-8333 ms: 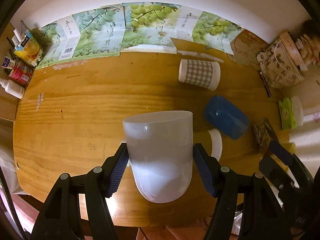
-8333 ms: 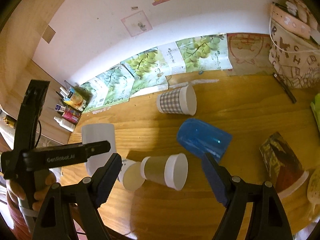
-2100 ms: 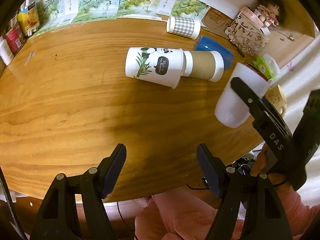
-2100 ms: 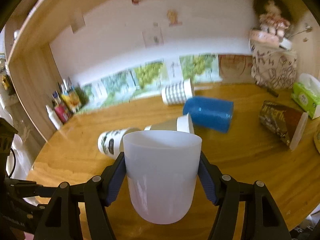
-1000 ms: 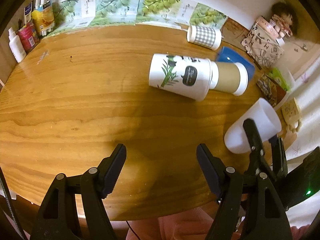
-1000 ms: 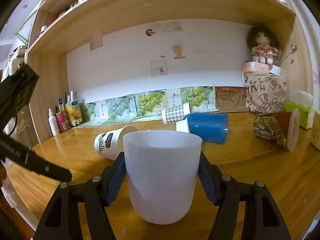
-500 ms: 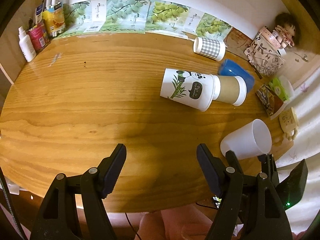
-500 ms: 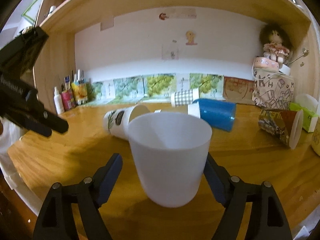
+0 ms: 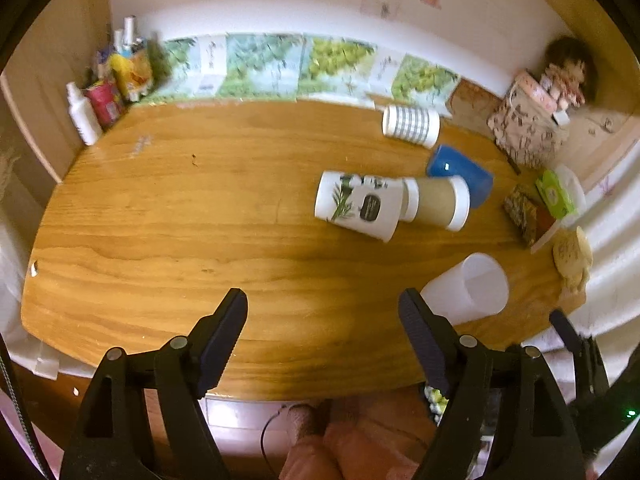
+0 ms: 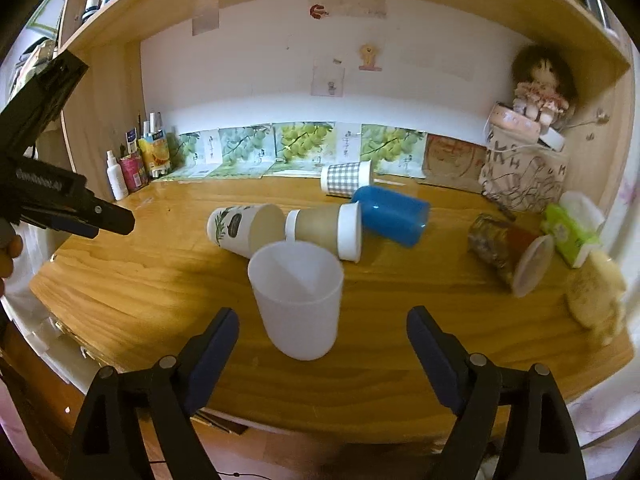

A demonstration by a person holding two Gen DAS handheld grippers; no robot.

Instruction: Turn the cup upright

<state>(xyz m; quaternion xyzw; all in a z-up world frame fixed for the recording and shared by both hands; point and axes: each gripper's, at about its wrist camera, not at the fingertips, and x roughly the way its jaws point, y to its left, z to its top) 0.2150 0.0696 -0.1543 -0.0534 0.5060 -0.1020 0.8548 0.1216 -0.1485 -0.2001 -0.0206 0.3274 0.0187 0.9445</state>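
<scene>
While the translucent white cup [image 10: 297, 303] is seen standing upright just in front of the panda-print cup [image 10: 244, 229], both the right gripper [image 10: 322, 342] and left gripper [image 9: 322, 330] are spread empty, so the flip is judged done.

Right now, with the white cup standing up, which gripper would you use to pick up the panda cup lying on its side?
Probably the left gripper: open, empty, with a clear path to the panda cup. From the right gripper, the white cup stands in between.
</scene>
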